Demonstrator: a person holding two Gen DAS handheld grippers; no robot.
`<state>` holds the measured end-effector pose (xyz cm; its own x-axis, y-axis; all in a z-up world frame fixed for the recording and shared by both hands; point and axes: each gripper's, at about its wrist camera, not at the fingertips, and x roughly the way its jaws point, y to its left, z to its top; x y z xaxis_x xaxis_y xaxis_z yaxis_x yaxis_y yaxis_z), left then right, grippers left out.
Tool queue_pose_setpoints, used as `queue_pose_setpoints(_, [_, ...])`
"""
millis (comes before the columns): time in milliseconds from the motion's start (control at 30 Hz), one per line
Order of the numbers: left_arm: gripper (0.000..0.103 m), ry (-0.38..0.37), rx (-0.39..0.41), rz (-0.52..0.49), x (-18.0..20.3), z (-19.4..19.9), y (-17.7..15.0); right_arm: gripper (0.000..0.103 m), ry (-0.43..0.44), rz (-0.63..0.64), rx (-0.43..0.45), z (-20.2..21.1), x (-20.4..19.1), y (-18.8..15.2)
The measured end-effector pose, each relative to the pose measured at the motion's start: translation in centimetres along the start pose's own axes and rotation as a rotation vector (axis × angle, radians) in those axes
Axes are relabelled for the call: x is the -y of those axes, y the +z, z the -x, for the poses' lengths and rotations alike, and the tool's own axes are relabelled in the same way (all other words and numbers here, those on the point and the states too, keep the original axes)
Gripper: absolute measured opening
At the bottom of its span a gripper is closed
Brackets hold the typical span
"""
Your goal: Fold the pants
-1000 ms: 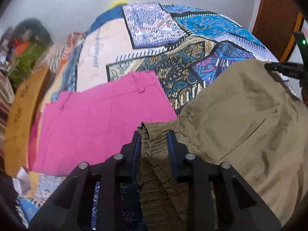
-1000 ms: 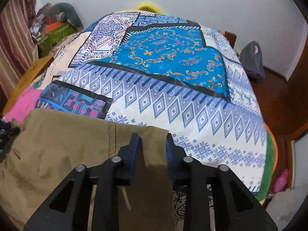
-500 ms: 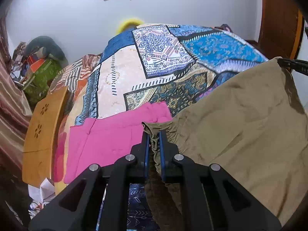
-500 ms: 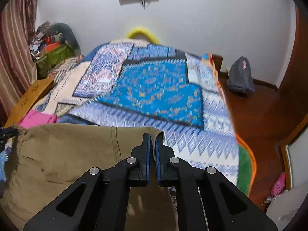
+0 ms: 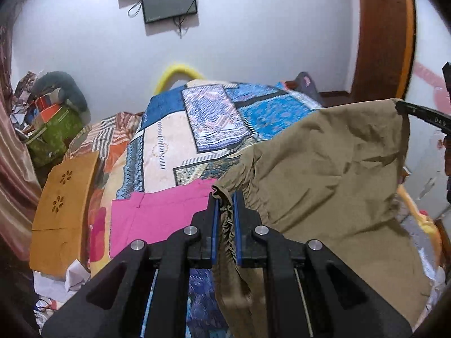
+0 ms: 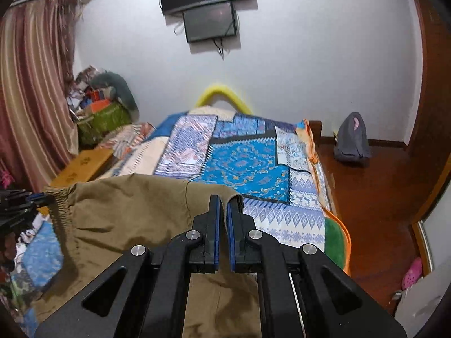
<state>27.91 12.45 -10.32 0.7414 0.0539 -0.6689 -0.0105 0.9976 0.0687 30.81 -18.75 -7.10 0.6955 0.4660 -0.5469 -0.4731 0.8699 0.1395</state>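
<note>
The olive-brown pants (image 5: pixel 324 174) hang in the air above the bed, stretched between both grippers. My left gripper (image 5: pixel 225 197) is shut on the gathered elastic waistband at one corner. My right gripper (image 6: pixel 223 201) is shut on the opposite corner of the pants (image 6: pixel 135 211). The right gripper's tip also shows at the right edge of the left wrist view (image 5: pixel 422 114), and the left gripper at the left edge of the right wrist view (image 6: pixel 19 200). The lower part of the pants hangs out of sight below the fingers.
A patchwork bedspread (image 6: pixel 242 163) covers the bed. Folded pink pants (image 5: pixel 157 219) lie on its near left part. A wooden board (image 5: pixel 62 202) and a clutter pile (image 6: pixel 101 104) stand at the left. A grey backpack (image 6: pixel 352 138) sits on the wooden floor at the right.
Both grippers closed on the pants' corners and lifted them up off the bed; the views now sit higher and show the wall and screens.
</note>
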Motion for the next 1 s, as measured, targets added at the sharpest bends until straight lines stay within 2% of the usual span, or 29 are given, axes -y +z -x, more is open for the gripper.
queue_pose_setpoints(200, [0.009, -0.02, 0.036, -0.035, 1.7, 5.2, -2.2, 0.004, 0.009, -0.009, 0.028, 5.3, -1.1, -2.1])
queue_pose_setpoints(467, [0.009, -0.052, 0.045, -0.061, 3.2, 10.1, -6.3, 0.004, 0.018, -0.043, 0.039, 11.2, -1.6, -6.7])
queue_pose_setpoints(600, [0.009, -0.058, 0.03, -0.072, 3.7, 11.1, -9.0, 0.004, 0.027, -0.065, 0.021, 12.7, -2.0, -9.2])
queue_pose_setpoints(833, [0.005, -0.101, -0.042, 0.008, 2.8, 11.7, -14.2, 0.004, 0.058, -0.182, -0.017, 14.6, -1.8, -15.0])
queue_pose_setpoints(1000, [0.002, -0.117, -0.104, 0.04, 2.4, 11.2, -17.0, 0.004, 0.03, -0.169, -0.084, 14.7, -2.1, -17.7])
